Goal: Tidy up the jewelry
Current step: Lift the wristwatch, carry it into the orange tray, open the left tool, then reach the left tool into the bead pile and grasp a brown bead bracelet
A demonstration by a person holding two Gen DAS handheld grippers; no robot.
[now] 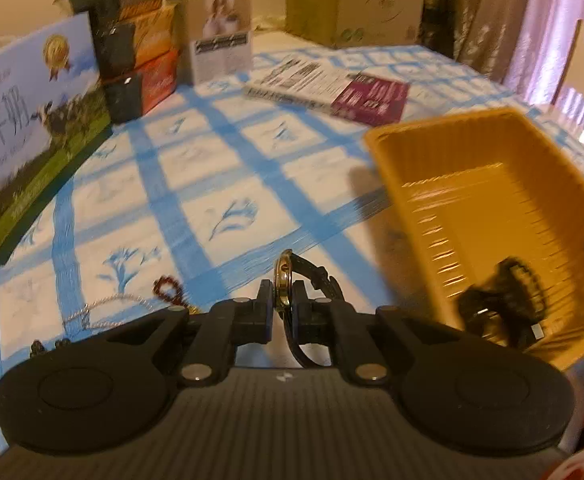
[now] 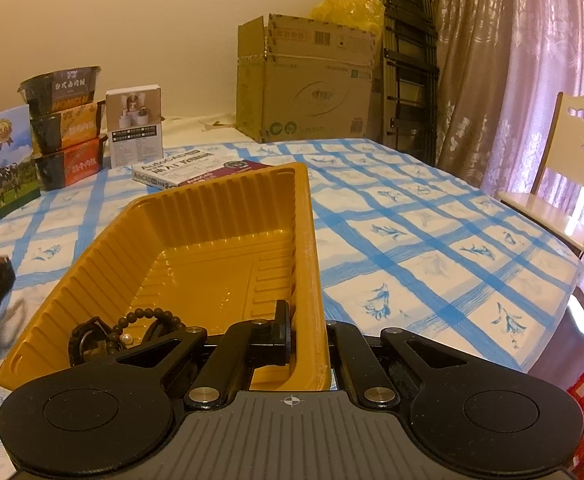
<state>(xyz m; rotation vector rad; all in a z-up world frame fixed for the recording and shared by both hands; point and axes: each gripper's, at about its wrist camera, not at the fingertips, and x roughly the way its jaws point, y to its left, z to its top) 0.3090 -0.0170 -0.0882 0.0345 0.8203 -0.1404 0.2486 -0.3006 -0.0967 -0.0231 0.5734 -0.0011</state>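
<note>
Watch gripped left, tray rim gripped right
Left gripper (image 1: pixel 283 300) fingers pinch a gold-cased watch (image 1: pixel 283 276); only the right view shows right gripper (image 2: pixel 306 336) fingers clamping the yellow tray (image 2: pixel 92 264) wall.

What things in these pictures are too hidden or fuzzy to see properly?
- Watch, left wrist view: its face is edge-on between the left gripper jaws, so the dial cannot be read.
- Dark jewelry in the yellow tray, left wrist view: motion blur smears it.
- Right gripper, right wrist view: the tray wall it clamps hides its far finger.
- Silver chain, left wrist view: the gripper body covers its end.
</note>
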